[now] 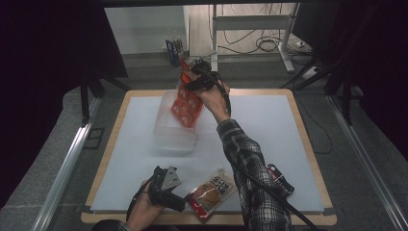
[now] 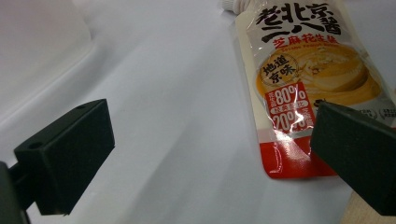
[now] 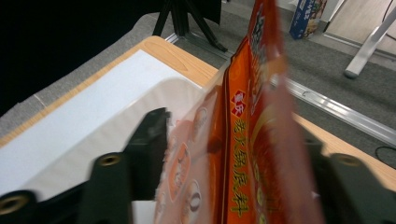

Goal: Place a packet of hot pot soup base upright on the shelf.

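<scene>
Gripping one flat orange-red printed plastic packet (image 1: 186,103) with the right gripper (image 1: 202,77), jaws pressed against the packet's two faces near its upper edge. Hanging that packet tilted over one clear, lidless rectangular plastic container (image 1: 168,127), lower edge dipping at the container's open top; contact with the container's floor not determinable. Showing, in the right gripper view, the same orange-red packet (image 3: 243,140) edge-on between the two black jaws, with the clear container's pale rim (image 3: 177,88) behind it.

Resting low at the near edge of the white table mat (image 1: 269,125) with the left gripper (image 1: 168,190), jaws spread wide and clamping nothing. Lying flat just beside that gripper: one cream-and-red spouted sauce pouch (image 1: 211,192), printed with black characters and a golden swirl. Showing, in the left gripper view, the pouch's red bottom corner (image 2: 299,154) close to the right-hand jaw, partly covered by it; contact not determinable. Keeping the left-hand jaw over bare mat, well apart from the pouch.

Counting on the mat: two packets in total (one lifted, one lying), one container, and one small dark object with a red band (image 1: 281,179) near the right forearm, kind not determinable.
</scene>
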The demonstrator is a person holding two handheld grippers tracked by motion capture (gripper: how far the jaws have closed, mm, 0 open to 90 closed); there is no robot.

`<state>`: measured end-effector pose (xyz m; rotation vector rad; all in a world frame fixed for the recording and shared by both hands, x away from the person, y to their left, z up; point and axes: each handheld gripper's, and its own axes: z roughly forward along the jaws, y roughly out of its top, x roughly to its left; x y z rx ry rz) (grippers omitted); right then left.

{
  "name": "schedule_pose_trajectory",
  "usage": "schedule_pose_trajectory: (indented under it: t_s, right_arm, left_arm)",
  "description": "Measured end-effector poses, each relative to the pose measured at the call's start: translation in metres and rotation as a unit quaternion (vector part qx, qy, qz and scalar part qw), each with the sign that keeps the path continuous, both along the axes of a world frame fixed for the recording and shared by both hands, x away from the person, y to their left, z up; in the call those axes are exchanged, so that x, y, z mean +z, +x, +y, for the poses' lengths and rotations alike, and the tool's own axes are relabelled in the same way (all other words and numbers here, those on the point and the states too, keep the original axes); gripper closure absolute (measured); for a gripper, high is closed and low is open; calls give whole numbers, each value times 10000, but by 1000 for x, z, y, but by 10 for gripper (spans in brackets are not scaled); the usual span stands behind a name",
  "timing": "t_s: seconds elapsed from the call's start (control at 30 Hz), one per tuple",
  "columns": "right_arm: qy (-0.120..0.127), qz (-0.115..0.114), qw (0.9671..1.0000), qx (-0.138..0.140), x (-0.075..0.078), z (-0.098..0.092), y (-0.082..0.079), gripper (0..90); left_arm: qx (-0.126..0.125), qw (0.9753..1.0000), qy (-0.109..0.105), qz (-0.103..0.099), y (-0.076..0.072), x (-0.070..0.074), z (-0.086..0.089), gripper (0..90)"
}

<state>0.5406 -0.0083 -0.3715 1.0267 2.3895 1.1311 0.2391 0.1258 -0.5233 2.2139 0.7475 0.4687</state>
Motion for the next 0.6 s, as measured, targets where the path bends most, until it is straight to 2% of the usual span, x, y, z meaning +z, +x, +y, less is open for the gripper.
schedule_pose_trajectory:
  t_s: [0.03, 0.2, 0.23, 0.27, 0.3, 0.33, 0.37, 0.53, 0.6]
  right_arm:
    - [0, 0, 10000, 0, 0, 0, 0, 372]
    - [-47, -65, 9999, 131, 0, -8, -2, 186]
    - [-109, -96, 9997, 219, 1, -11, -3, 125]
    - [-109, -96, 9997, 219, 1, -11, -3, 125]
    - [-103, -24, 9995, 293, 2, -16, -4, 81]
    - [-103, -24, 9995, 293, 2, -16, -4, 81]
    - [-100, -31, 9994, 342, 3, -21, -7, 40]
    - [-90, -81, 9992, 373, 5, -30, -14, 15]
    - [-164, -105, 9990, 392, 4, -37, -20, 5]
  left_arm:
    - [0, 10000, 0, 0, 0, 0, 0, 0]
    - [25, 10000, -35, 14, 0, 0, 1, 0]
    - [22, 10000, -42, 19, 0, 0, 1, 0]
    - [22, 10000, -42, 19, 0, 0, 1, 0]
    - [23, 10000, -35, 18, 1, 0, 0, 0]
    - [21, 10000, -34, 18, 1, 0, 0, 0]
    - [23, 10000, -41, 20, 0, 0, 0, 0]
    - [13, 10000, -37, 9, 1, 1, 1, 0]
    - [4, 10000, -40, 23, 1, 1, 1, 0]
